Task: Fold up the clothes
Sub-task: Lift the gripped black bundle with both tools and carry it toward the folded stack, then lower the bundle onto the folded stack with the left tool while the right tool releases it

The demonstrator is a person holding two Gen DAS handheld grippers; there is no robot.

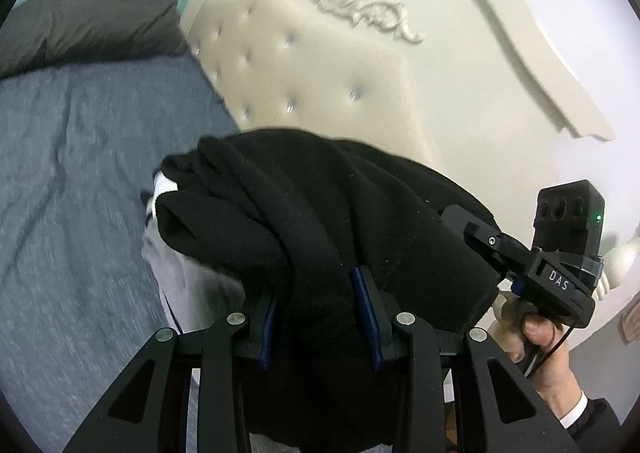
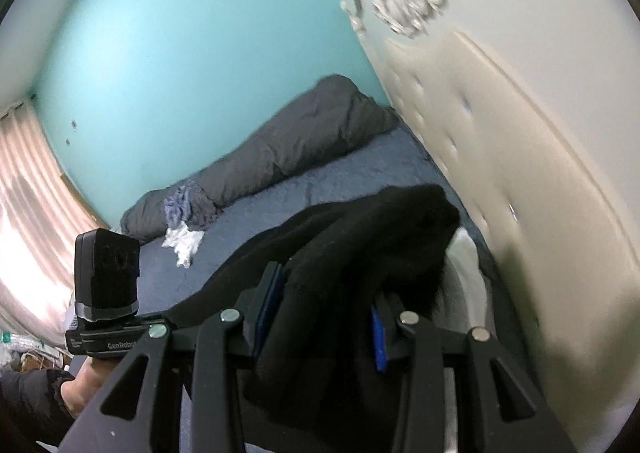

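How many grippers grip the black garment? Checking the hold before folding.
2: the left gripper and the right gripper, each clamped on the bunched black garment above the bed.

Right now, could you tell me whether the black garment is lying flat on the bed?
No, the black garment is bunched up and held above the blue bed sheet, clamped in the right tool.

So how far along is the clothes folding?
Nothing clearly finished shows. In hand: both grippers, left and right, have their jaws clamped on a bunched black garment above the blue bed. Left: a light garment beneath it and a small pile by the grey duvet.
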